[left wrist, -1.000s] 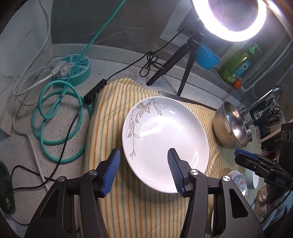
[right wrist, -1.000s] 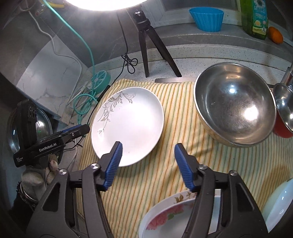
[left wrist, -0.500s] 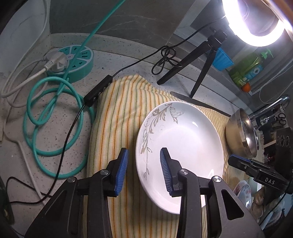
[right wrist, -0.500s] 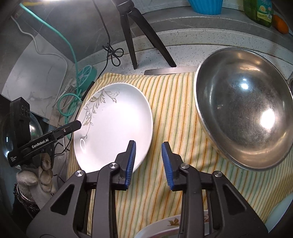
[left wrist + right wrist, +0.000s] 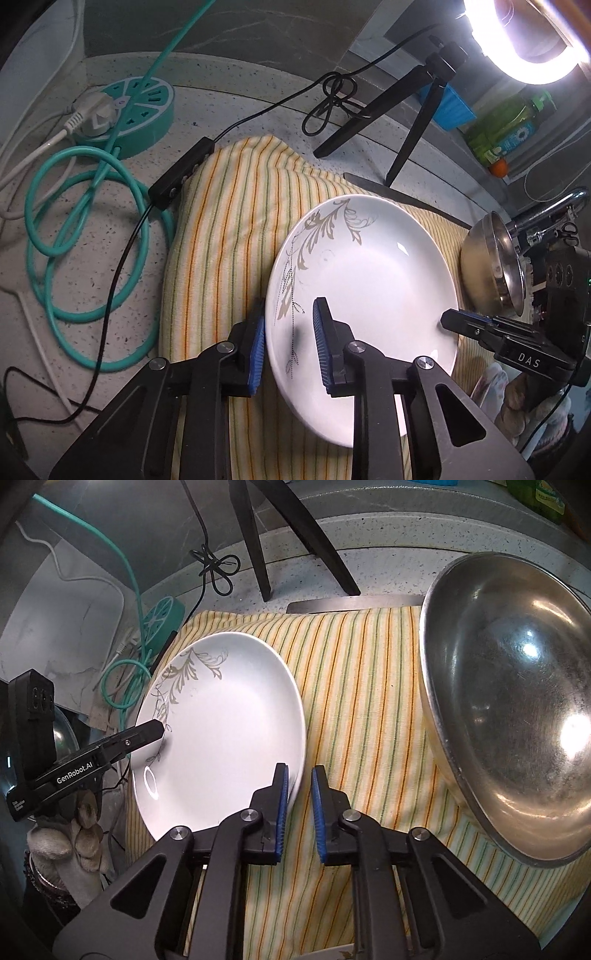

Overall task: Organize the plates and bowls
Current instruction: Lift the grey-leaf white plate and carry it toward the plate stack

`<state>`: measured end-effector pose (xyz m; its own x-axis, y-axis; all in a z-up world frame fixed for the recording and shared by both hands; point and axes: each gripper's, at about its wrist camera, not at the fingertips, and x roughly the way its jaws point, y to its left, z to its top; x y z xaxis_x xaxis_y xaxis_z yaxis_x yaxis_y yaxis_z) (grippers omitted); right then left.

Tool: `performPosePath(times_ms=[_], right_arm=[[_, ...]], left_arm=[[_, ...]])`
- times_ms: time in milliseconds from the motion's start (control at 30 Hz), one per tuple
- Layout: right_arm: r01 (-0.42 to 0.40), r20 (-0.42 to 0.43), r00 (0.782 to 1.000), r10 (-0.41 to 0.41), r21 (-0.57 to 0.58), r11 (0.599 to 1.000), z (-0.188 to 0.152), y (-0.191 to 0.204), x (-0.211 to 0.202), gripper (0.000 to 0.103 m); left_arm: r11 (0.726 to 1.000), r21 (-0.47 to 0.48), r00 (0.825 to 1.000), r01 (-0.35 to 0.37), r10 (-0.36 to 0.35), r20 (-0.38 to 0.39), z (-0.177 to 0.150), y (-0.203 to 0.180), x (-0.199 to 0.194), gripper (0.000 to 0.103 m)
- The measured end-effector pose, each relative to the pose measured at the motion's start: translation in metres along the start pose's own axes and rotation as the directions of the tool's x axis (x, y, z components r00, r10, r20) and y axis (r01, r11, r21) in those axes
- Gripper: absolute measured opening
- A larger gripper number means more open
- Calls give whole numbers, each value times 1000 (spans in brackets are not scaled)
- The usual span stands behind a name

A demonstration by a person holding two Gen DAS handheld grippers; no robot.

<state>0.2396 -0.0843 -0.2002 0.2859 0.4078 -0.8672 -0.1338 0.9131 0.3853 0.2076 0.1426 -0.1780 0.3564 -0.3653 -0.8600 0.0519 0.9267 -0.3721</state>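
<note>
Between both grippers' (image 5: pixel 288 343) (image 5: pixel 297 805) closing jaws, white plate (image 5: pixel 369 273) rims

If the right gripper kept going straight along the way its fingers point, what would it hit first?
The right gripper straddles the near rim of the white plate, so going on would probably seat the rim deeper between the fingers; just beyond lies the striped cloth. Depth is hard to judge.

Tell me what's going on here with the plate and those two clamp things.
A person is working two handheld tools on one white plate lying on a striped cloth. The left tool has been closing over the plate's left rim, one pad under it and one inside. The right tool has closed on the opposite rim. The plate does not look lifted yet. A steel bowl sits beside it.
</note>
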Motion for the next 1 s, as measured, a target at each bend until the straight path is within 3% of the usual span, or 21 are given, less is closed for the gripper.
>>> performPosePath(times_ms=[500, 1000], right_arm=[[13, -3, 1000, -13, -24, 1000, -4, 7, -7, 11], [-33, 35, 999, 34, -42, 999, -31, 14, -54, 11]], left_arm=[[1000, 4, 1000, -6, 6, -6, -7, -8, -4, 22], [1000, -2, 999, 26, -26, 38, -30, -24, -43, 22]])
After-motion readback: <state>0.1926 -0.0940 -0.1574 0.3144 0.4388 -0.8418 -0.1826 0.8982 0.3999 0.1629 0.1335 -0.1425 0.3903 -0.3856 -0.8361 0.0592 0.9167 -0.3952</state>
